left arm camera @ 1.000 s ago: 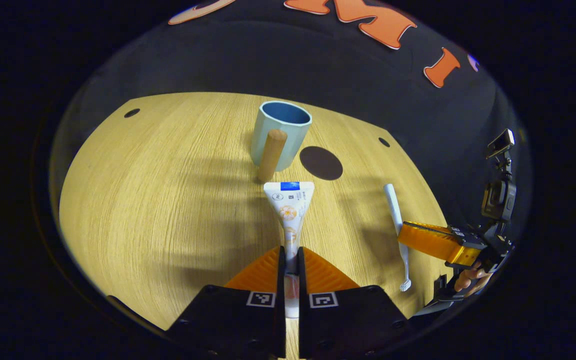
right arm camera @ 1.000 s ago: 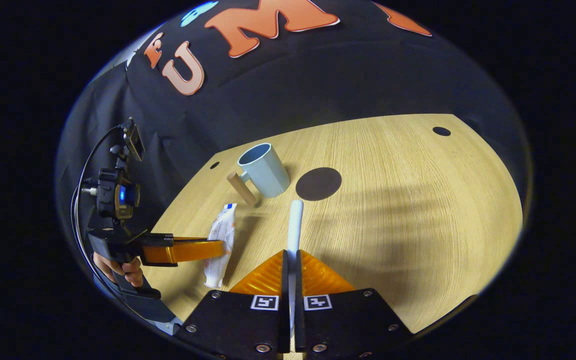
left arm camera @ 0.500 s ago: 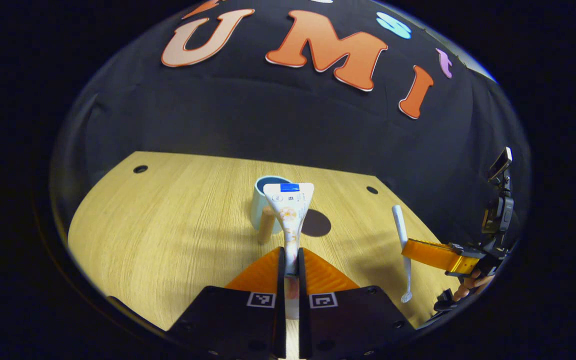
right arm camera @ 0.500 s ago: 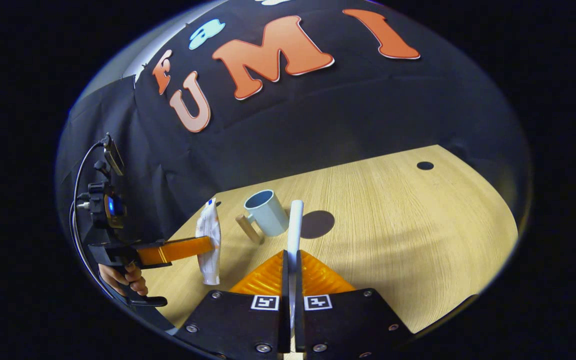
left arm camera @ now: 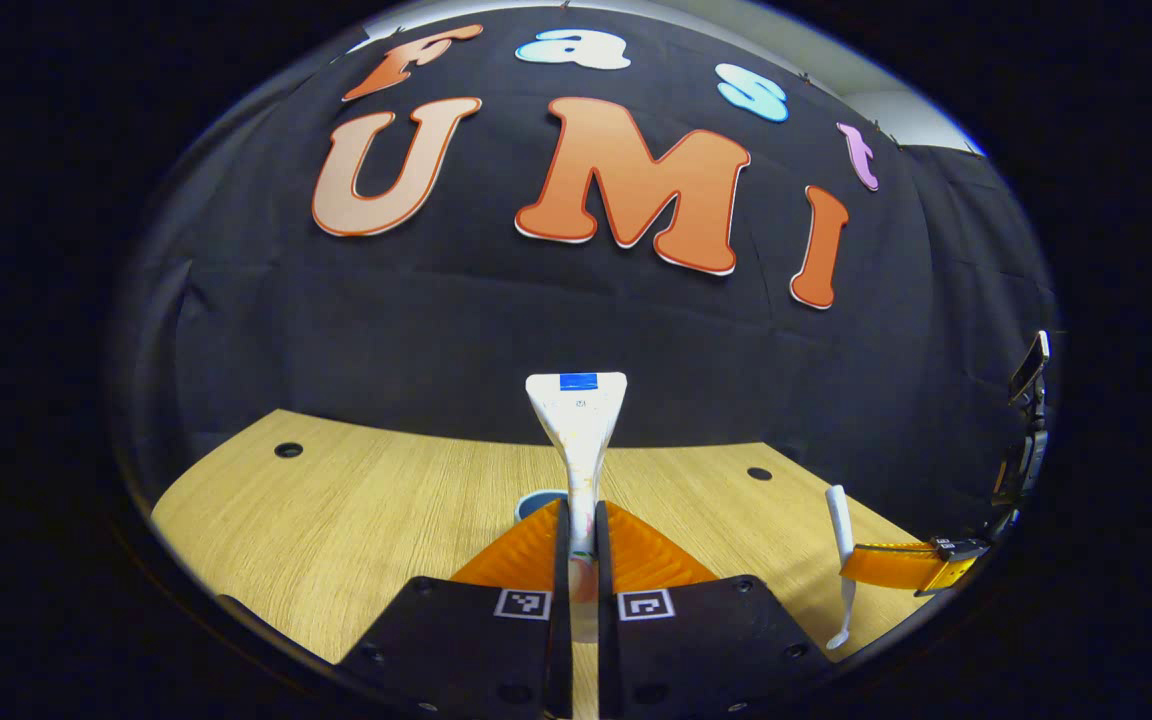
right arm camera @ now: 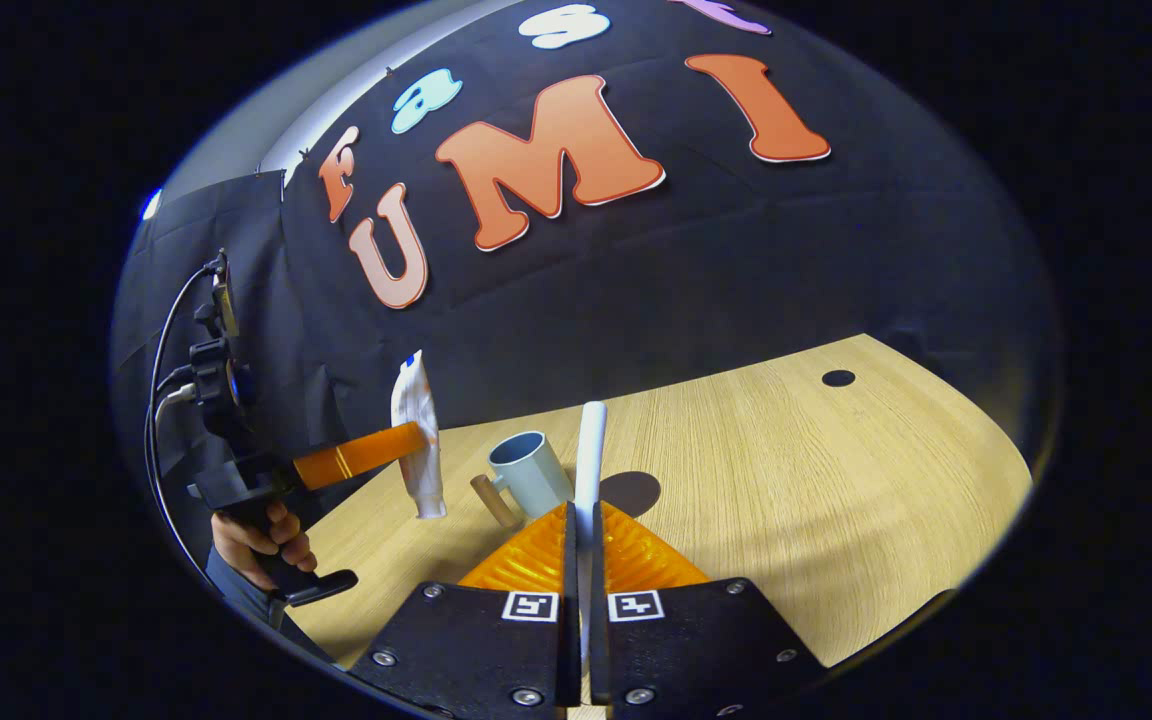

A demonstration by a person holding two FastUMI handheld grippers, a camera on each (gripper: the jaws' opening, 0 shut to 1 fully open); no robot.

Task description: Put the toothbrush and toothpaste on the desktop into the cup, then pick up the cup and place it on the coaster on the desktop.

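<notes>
A: What do the 2 views show right now?

B: In the left gripper view, the left tongs (left arm camera: 576,545) are clamped on a toothpaste tube (left arm camera: 577,430), which stands upright between the fingers with its flat crimped end on top, raised above the wooden surface (left arm camera: 336,520). A sliver of the pale blue cup (left arm camera: 539,503) peeks out just behind the tongs.

A: And the other hand?

B: In the right gripper view, the right tongs (right arm camera: 581,555) are closed on a white toothbrush (right arm camera: 590,450), its handle pointing up and away. The cup (right arm camera: 530,472), with its wooden handle (right arm camera: 492,500), sits upright on the surface, and the dark round coaster (right arm camera: 630,493) lies just beside it. A hand (right arm camera: 258,530) holds the left tongs off to the side, the toothpaste hanging clear of the surface.

A: How should this step go?

B: Both items look lifted but neither is in the cup. I would bring 1 at a time over the mouth, keep it near vertical, and lower its bottom end below the rim before releasing. Going in together risks the 2 tongs colliding or nudging the light cup over. Approach from above, not from the handle side
</notes>
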